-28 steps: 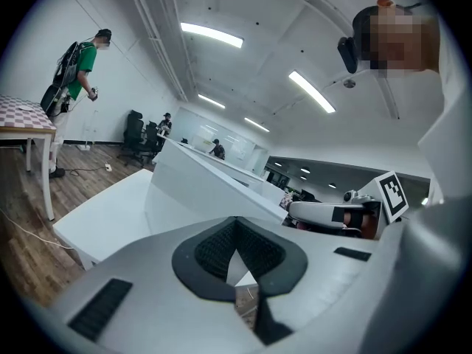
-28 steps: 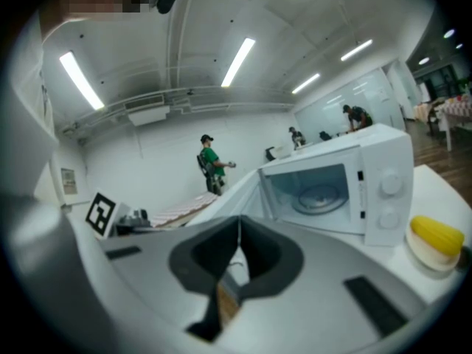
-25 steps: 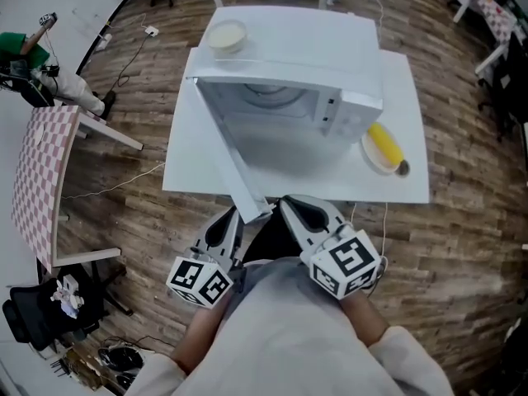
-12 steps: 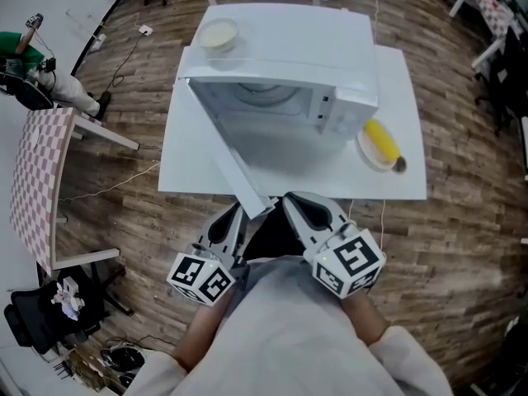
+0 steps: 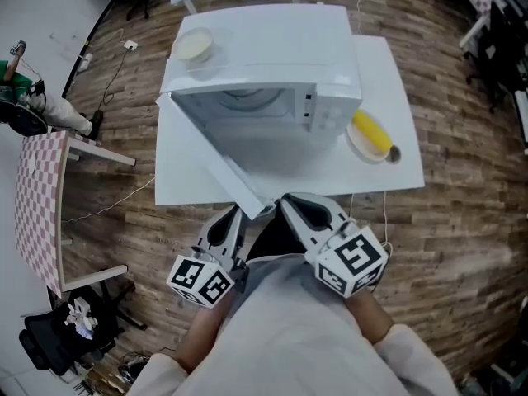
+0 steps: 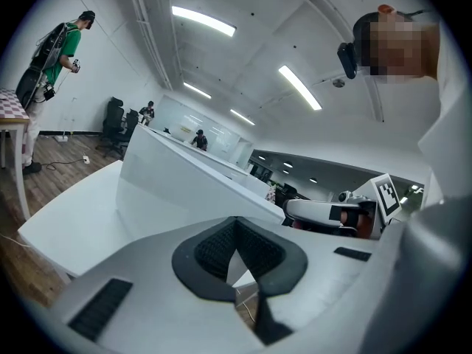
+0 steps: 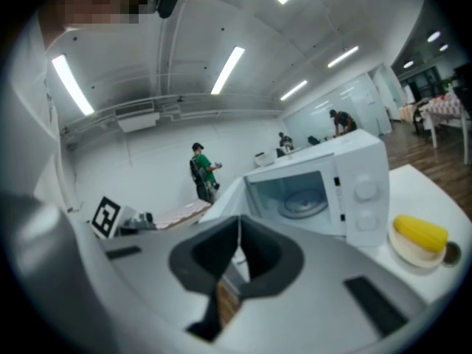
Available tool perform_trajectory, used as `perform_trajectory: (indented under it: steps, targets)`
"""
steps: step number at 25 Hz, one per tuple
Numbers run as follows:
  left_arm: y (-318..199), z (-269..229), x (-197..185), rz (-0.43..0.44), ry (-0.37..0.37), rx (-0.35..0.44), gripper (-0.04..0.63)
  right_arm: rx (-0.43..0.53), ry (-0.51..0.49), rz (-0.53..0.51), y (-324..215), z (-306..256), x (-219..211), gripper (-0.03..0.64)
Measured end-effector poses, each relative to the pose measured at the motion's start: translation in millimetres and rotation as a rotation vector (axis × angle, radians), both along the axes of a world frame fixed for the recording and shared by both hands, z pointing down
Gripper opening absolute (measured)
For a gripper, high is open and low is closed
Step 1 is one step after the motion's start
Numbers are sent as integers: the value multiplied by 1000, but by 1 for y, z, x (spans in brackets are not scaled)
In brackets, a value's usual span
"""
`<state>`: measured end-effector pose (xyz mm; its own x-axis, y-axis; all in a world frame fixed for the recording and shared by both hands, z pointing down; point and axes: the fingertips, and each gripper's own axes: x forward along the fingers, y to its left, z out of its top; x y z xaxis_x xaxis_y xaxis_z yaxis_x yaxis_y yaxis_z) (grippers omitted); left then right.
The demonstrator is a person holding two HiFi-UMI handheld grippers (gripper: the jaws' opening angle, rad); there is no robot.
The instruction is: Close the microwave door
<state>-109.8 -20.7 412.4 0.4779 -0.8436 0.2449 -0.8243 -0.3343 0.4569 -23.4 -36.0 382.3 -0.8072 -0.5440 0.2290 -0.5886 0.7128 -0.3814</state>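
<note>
Close against the torso, forearms bent in: left hand-held gripper (image 5: 231,221) and right hand-held gripper (image 5: 290,207) side by side, marker cubes nearest the body, tips aimed forward. Jaws of each pressed together, nothing between them. Just ahead, between the two tips, the free edge of the microwave door (image 5: 216,159), swung wide open over the tabletop (image 5: 388,81); contact not discernible. Beyond, the microwave (image 5: 272,64), cavity exposed. On its top, a bowl (image 5: 195,46); at its right, a plate (image 5: 356,144) with something yellow.
</note>
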Motion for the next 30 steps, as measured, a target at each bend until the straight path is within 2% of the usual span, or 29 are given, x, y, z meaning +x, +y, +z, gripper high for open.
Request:
perform_trajectory:
  steps: [6,11,18,30]
  targets:
    - [-5,2,6,34,4,-5,18,-3,3,-3,-6,1,-5,23]
    - [-11,1,13,61,17,-5,18,21,-7,60,-16,-9,6,23]
    - [-20,2,20,85,49,-8,18,-15,10,82,-24,1,13,23]
    - [-33,-2,32,121,42,-7,18,-25,5,119,-37,1,24,23]
